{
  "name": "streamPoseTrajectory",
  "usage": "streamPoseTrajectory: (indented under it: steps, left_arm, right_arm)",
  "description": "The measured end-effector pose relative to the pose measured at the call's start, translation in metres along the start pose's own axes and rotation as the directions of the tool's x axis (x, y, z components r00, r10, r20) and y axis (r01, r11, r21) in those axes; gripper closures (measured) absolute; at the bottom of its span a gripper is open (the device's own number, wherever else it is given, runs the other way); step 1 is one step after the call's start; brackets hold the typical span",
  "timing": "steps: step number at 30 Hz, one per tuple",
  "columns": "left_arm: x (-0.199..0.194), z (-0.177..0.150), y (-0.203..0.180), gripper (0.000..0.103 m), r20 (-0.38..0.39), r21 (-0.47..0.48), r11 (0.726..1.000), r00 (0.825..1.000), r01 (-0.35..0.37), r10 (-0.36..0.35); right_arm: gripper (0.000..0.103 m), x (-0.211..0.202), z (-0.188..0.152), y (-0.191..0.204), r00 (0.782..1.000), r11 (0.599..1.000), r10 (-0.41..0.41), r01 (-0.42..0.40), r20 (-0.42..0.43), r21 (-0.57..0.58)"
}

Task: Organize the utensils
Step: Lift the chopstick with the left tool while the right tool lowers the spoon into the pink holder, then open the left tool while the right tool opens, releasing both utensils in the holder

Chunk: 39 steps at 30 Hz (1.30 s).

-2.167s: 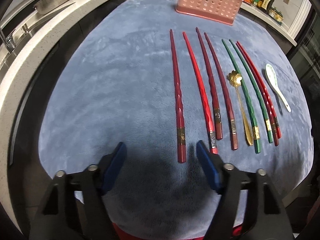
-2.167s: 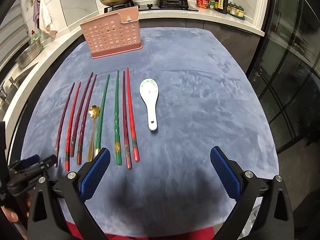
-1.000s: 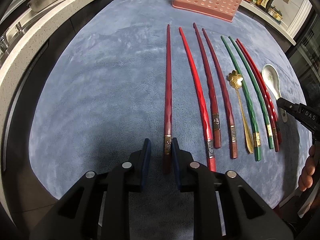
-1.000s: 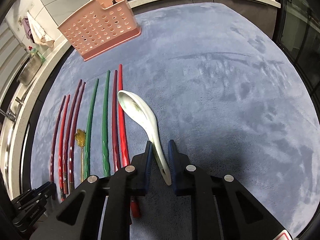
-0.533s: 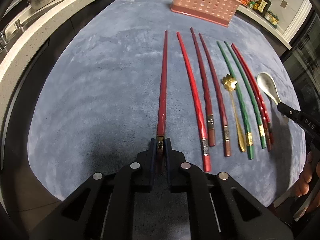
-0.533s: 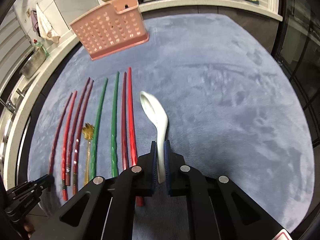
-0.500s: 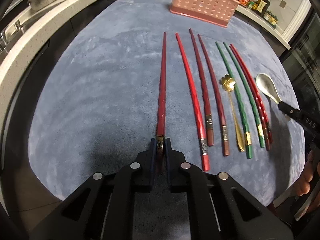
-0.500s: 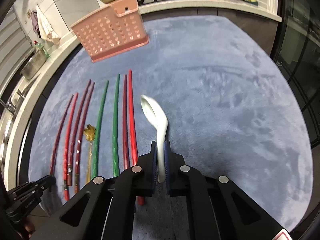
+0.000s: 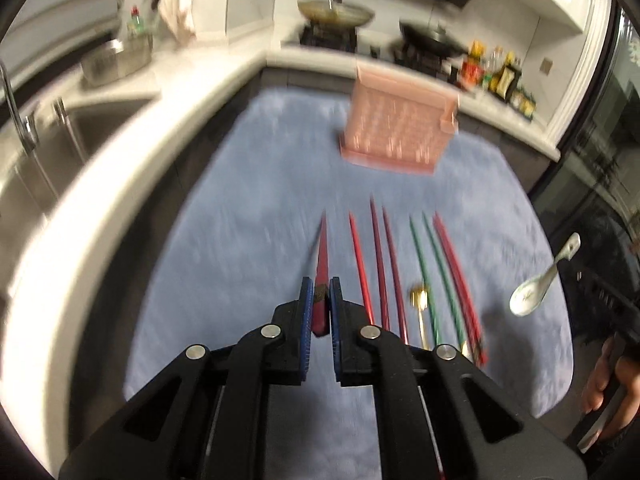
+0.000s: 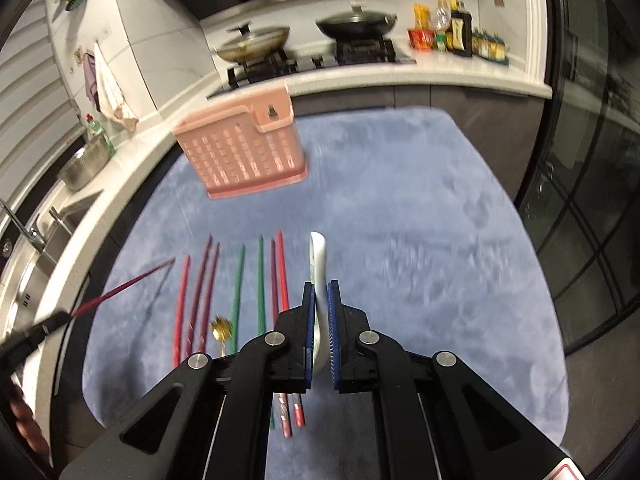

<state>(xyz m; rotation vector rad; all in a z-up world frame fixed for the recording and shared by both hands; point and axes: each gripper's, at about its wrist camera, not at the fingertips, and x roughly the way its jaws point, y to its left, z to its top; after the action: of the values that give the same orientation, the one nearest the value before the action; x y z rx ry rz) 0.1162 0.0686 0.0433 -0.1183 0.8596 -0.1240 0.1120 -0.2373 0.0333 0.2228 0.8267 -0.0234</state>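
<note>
Blue mat [image 9: 248,240], pink basket [image 9: 396,128] beyond

Far ahead of the gripper, two lidded woks [image 10: 252,42] sit on the stove; condiment bottles [image 10: 460,34] right, sink [image 10: 44,236] left.

Blue mat [image 10: 420,208]: soft napped cloth, matt. Pink basket [image 10: 244,156]: perforated plastic, dull sheen. White spoon [image 9: 532,296]: glossy, glazed, probably ceramic. Red chopstick [image 9: 321,264] and the green chopsticks [image 10: 260,280]: smooth lacquered gloss. Gold spoon [image 10: 222,330]: shiny metal. Steel bowl [image 10: 84,166]: brushed metal. Countertop [image 10: 400,76]: polished pale stone.
</note>
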Motion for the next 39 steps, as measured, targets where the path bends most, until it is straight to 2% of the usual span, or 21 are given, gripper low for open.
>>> streamPoseTrajectory:
  steps: [7, 10, 15, 20, 23, 24, 28, 33, 39]
  left_arm:
    - [-0.034, 0.085, 0.002, 0.096, 0.180, 0.009, 1.000, 0.984, -0.006, 0.004]
    - [-0.044, 0.123, -0.004, 0.096, 0.256, 0.023, 1.000, 0.967, -0.017, 0.010]
    - [-0.049, 0.169, -0.022, 0.096, 0.334, 0.049, 0.999, 0.943, -0.017, 0.000]
    - [-0.056, 0.222, -0.044, 0.096, 0.436, 0.061, 0.998, 0.899, 0.007, -0.033]
    - [-0.054, 0.254, -0.059, 0.096, 0.496, 0.065, 0.998, 0.866, 0.027, -0.056]
    - [-0.049, 0.265, -0.064, 0.096, 0.501, 0.067, 0.997, 0.863, 0.036, -0.065]
    - [-0.026, 0.292, -0.079, 0.096, 0.498, 0.069, 0.997, 0.864, 0.043, -0.072]
    - [0.007, 0.303, -0.087, 0.096, 0.485, 0.065, 0.997, 0.872, 0.043, -0.069]
    - [0.053, 0.299, -0.084, 0.096, 0.426, 0.061, 0.998, 0.903, 0.032, -0.056]
  right_arm:
    - [0.097, -0.006, 0.055, 0.011, 0.996, 0.999, 0.045, -0.044, 0.078, -0.019]
    - [0.097, -0.004, 0.078, 0.016, 0.993, 0.998, 0.056, -0.053, 0.102, -0.030]
    - [0.097, 0.010, 0.124, 0.025, 0.987, 0.996, 0.085, -0.081, 0.136, -0.035]
    - [0.097, 0.038, 0.172, 0.035, 0.984, 0.995, 0.093, -0.087, 0.153, -0.045]
    - [0.097, 0.058, 0.198, 0.040, 0.982, 0.994, 0.110, -0.106, 0.150, -0.037]
    - [0.097, 0.064, 0.204, 0.040, 0.982, 0.993, 0.115, -0.111, 0.147, -0.030]
    - [0.097, 0.087, 0.226, 0.047, 0.983, 0.992, 0.124, -0.121, 0.137, -0.031]
    - [0.097, 0.115, 0.236, 0.053, 0.987, 0.993, 0.112, -0.106, 0.117, -0.053]
    - [0.097, 0.152, 0.234, 0.047, 0.993, 0.994, 0.104, -0.102, 0.062, -0.036]
